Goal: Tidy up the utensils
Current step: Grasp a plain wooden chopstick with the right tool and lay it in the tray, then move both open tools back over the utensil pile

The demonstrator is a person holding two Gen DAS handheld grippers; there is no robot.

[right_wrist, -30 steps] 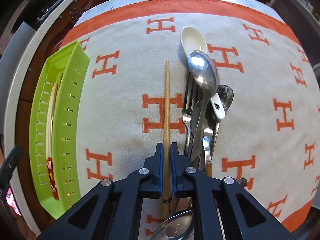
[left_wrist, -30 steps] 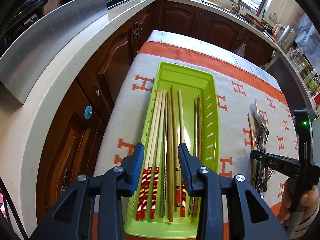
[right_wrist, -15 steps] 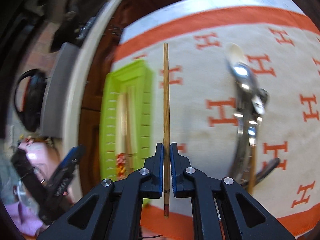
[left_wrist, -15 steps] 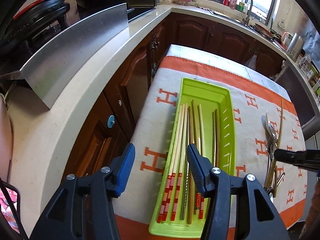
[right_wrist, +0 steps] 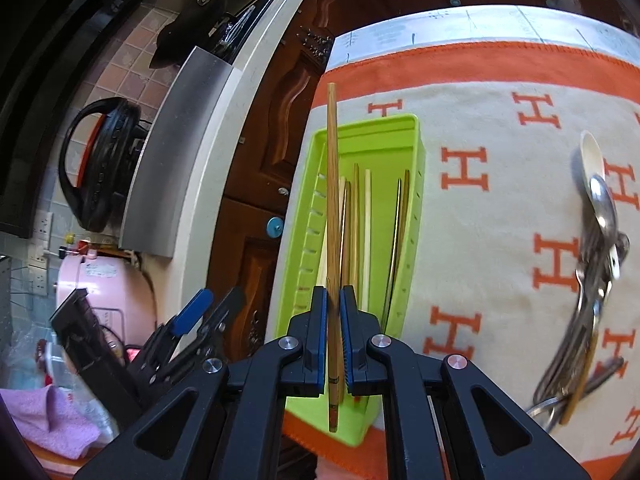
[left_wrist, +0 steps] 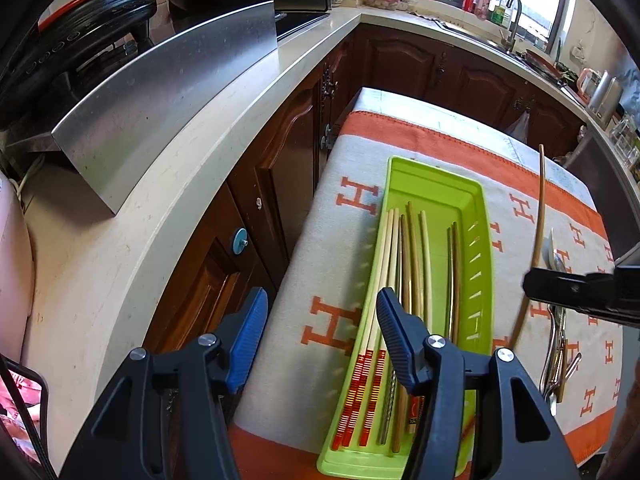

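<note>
A lime green tray (left_wrist: 436, 178) lies on the orange-and-cream cloth and holds several chopsticks (left_wrist: 404, 280); the tray also shows in the right wrist view (right_wrist: 372, 132). My right gripper (right_wrist: 333, 300) is shut on a wooden chopstick (right_wrist: 332, 184) and holds it in the air above the tray's left side. From the left wrist view that chopstick (left_wrist: 538, 216) hangs to the right of the tray, held by the right gripper (left_wrist: 576, 292). My left gripper (left_wrist: 320, 312) is open and empty over the tray's near left edge. A pile of metal spoons and forks (right_wrist: 596, 272) lies on the cloth to the right.
A white counter (left_wrist: 168, 184) with a steel splash panel (left_wrist: 168, 96) runs along the left, above brown cabinet doors (left_wrist: 280, 184). A cream spoon (right_wrist: 592, 156) tops the cutlery pile. A pink appliance (right_wrist: 104, 280) stands at the far left.
My right gripper lifted the chopstick off the cloth beside the cutlery pile and carried it left to above the tray. My left gripper drew back and left, still open.
</note>
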